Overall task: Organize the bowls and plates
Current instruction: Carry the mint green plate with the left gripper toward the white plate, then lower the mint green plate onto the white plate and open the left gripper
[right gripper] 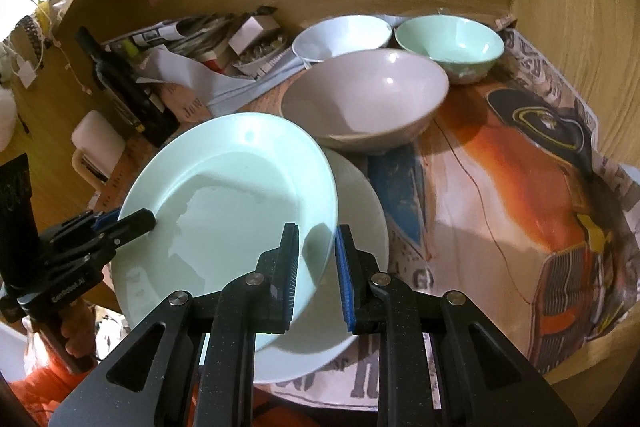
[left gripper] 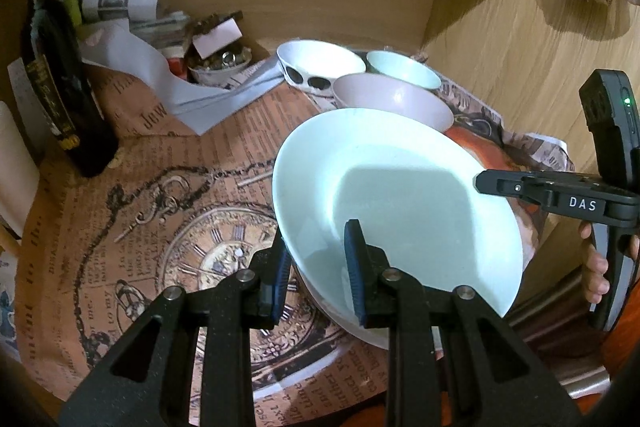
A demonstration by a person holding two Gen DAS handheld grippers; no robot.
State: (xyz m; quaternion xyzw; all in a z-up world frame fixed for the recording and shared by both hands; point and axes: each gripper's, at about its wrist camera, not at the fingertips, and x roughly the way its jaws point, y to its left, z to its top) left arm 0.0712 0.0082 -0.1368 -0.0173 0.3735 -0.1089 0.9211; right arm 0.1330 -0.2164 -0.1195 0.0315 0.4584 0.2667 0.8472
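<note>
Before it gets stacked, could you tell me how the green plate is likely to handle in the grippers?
The green plate looks rigid and glazed, so probably slippery at its rim. Both grippers, left and right, pinch opposite edges; it's tilted and likely breakable if dropped.

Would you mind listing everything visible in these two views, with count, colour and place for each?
mint plate: one, pale mint green, gripped at opposite rims by both grippers, tilted over the white plate.
white plate: one, white, flat on the table beneath it.
grey bowl: one, grey-pink, just behind the plates.
white bowl: one, white with dark spots outside, back left of the bowls.
green bowl: one, pale green, back right.
dark bottle: one, black, upright at left.
papers: a pile, white and printed, at the back.
printed newspaper cover: brown and orange, over the table.
left gripper: black, blue pads, shut on the plate's rim.
right gripper: the same, on the opposite rim.
</note>
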